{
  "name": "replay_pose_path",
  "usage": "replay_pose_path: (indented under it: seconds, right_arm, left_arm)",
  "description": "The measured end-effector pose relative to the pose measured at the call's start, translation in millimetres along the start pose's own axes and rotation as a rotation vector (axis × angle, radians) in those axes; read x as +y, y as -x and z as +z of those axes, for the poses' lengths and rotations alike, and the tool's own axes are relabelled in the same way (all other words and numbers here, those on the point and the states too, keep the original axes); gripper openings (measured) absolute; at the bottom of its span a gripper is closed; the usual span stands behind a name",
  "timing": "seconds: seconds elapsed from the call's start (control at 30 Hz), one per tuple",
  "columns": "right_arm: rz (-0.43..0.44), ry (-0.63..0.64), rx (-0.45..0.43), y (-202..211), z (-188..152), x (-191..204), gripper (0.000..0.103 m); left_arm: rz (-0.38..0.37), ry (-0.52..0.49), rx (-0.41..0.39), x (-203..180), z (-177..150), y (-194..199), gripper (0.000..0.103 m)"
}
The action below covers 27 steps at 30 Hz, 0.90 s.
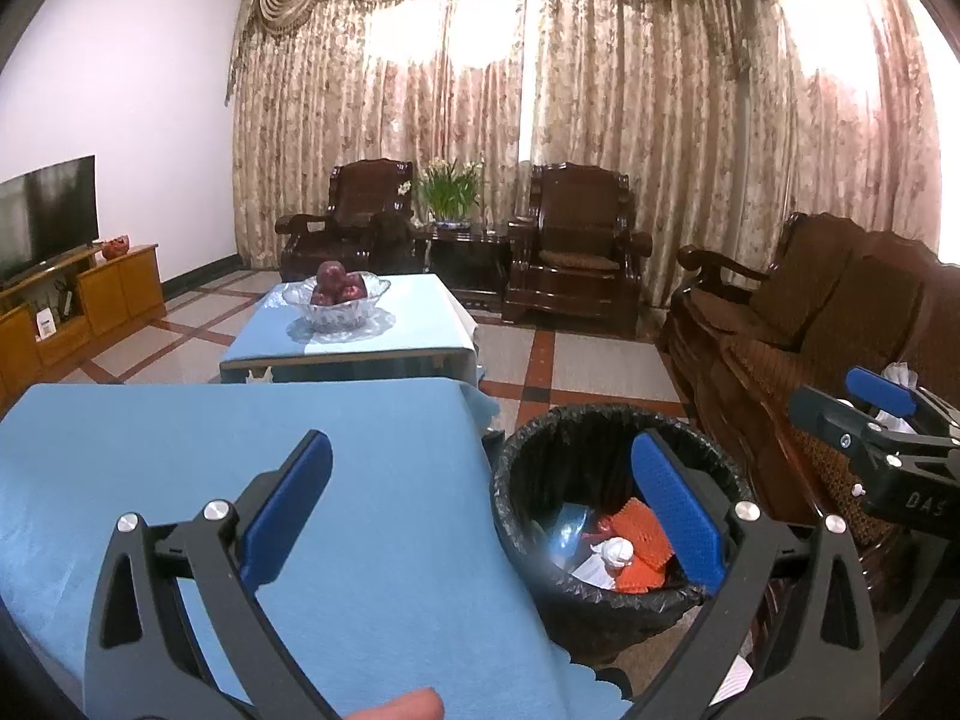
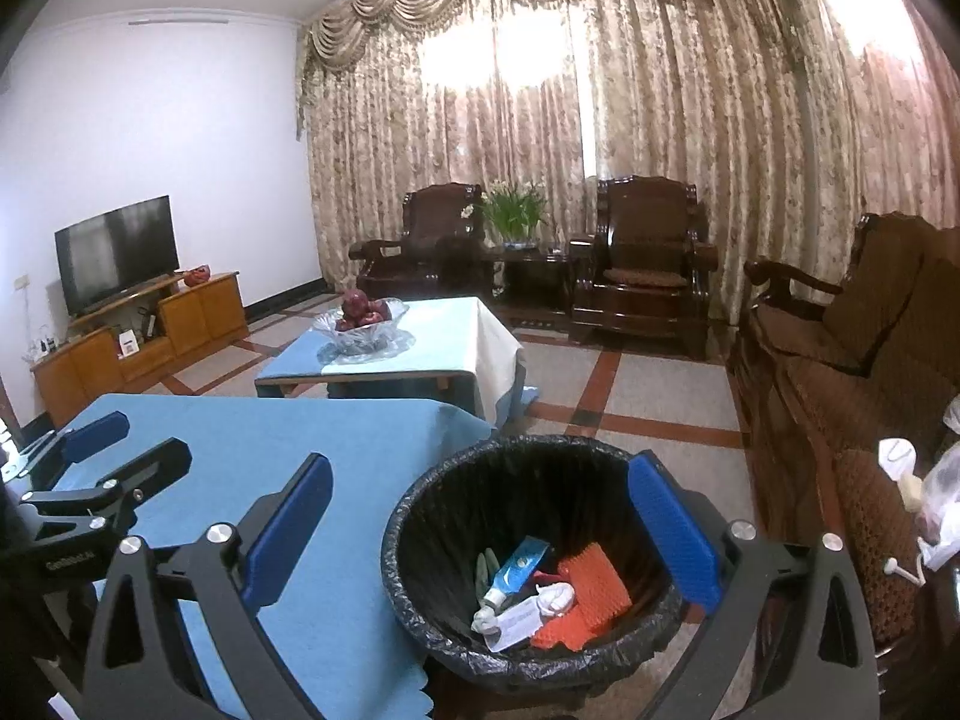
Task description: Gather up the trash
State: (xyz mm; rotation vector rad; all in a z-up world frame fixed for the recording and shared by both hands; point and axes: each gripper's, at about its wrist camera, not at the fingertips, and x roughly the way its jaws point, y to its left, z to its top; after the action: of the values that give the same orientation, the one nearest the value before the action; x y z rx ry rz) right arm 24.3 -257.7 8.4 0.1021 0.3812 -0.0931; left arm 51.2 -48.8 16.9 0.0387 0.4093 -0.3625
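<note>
A black-lined trash bin (image 2: 414, 516) stands on the floor by the near table's right edge; it also shows in the left wrist view (image 1: 528, 438). Inside lie an orange foam net (image 2: 594, 588), a crumpled white tissue (image 2: 555, 597), a blue-white tube (image 2: 516, 570) and a paper slip (image 2: 513, 624). My right gripper (image 2: 480, 516) is open and empty above the bin. My left gripper (image 1: 480, 504) is open and empty over the table's right edge and the bin. The right gripper also shows at the right of the left wrist view (image 1: 864, 420).
The near table wears a blue cloth (image 1: 240, 450). A second table (image 2: 444, 330) carries a glass bowl of red fruit (image 2: 360, 315). A wooden sofa (image 2: 870, 372) stands right, with white plastic bags (image 2: 936, 492). Armchairs (image 2: 642, 258), a plant and a TV cabinet (image 2: 138, 336) stand beyond.
</note>
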Motion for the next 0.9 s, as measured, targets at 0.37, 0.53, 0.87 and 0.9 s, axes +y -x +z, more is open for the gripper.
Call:
replay_pose_path:
  seconds: [0.37,0.53,0.87,0.9]
  right_arm:
    - [0.009,0.019,-0.01,5.8,1.5,7.5,0.097]
    - [0.01,0.02,-0.008,7.9,1.6,8.9,0.097]
    - [0.009,0.018,-0.006,8.0,1.2,10.4,0.097]
    - [0.01,0.017,-0.006,7.8,1.2,10.2,0.097]
  left_arm:
    - [0.008,0.008,-0.024,3.3,3.9,13.3,0.097]
    - [0.005,0.008,-0.023,3.8,2.9,12.7,0.097]
    - [0.007,0.007,-0.024,3.7,2.8,13.6,0.097]
    - [0.008,0.007,-0.024,4.0,2.8,13.9,0.097]
